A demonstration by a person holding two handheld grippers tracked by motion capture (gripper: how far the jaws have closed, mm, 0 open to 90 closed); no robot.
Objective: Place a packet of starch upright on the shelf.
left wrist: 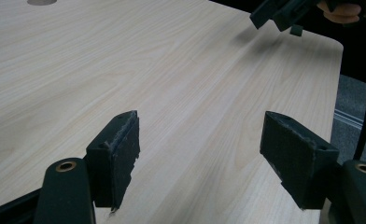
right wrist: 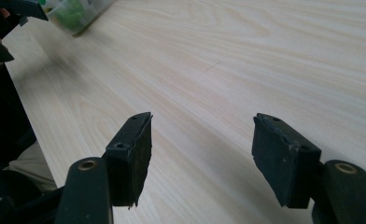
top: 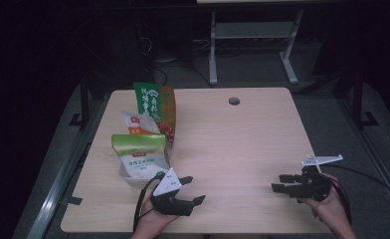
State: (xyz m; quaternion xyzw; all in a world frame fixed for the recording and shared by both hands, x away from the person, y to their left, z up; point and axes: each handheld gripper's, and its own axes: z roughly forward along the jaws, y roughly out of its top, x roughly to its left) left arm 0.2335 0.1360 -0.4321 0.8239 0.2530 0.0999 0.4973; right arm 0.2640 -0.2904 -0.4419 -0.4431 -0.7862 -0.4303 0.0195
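1. A green-and-white snack bag [top: 141, 158] is standing upright near the table's [top: 243, 149] left edge, at the front of a short row of packets.
2. It is looking full and sealed, with a green top and a pale printed lower half.
3. Behind it a white-and-orange packet [top: 138, 123] is leaning, and a taller green-and-orange bag [top: 155, 107] is standing at the back.
4. The left gripper [top: 195, 190] is hovering just beside the front bag, jaws spread wide, holding nothing.
5. The right gripper [top: 281, 183] is waiting well apart from the bags, jaws likewise wide and empty.
6. Judging by this, no packet is being handled yet; all picking is remaining.
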